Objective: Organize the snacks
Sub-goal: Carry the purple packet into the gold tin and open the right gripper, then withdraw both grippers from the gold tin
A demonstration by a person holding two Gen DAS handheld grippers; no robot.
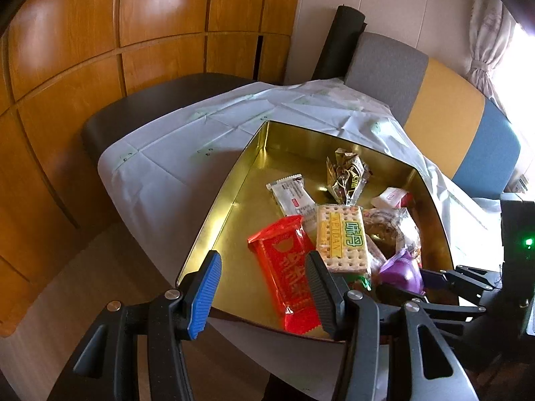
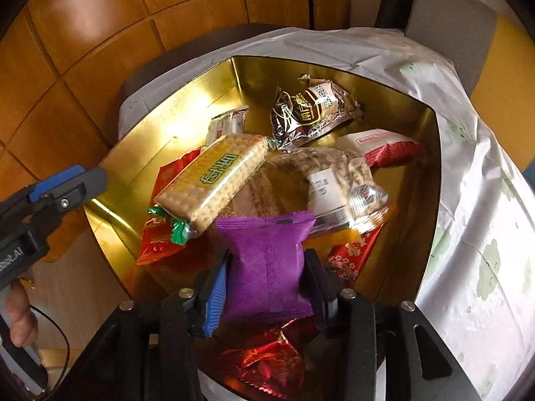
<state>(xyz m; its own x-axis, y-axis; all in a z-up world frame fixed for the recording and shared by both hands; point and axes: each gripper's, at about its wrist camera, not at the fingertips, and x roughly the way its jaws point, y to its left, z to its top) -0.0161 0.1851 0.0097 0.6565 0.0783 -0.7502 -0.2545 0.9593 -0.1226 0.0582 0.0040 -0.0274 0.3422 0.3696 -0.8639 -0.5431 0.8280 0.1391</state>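
A gold tin [image 1: 214, 207] sits on a white cloth and holds several snacks: a cracker pack [image 1: 339, 237], a red packet [image 1: 291, 274], a white bar [image 1: 291, 193] and a brown-gold packet [image 1: 347, 173]. My left gripper [image 1: 264, 260] hangs open over the tin's near edge with nothing between its fingers. In the right wrist view my right gripper [image 2: 267, 260] is shut on a puffy purple packet [image 2: 267, 264], held above the pile in the tin [image 2: 431, 167]. Below it lie the cracker pack [image 2: 214, 180] and a clear bag of snacks [image 2: 327, 173]. The left gripper [image 2: 67, 180] shows at the tin's left rim.
The white cloth [image 1: 160, 167] covers a dark table [image 1: 133, 113]. Wooden cabinet doors [image 1: 100, 33] stand behind it. A grey chair back [image 1: 384, 67] and a yellow and blue seat [image 1: 468, 127] are at the far right. A person's hand [image 2: 20, 310] grips the left tool.
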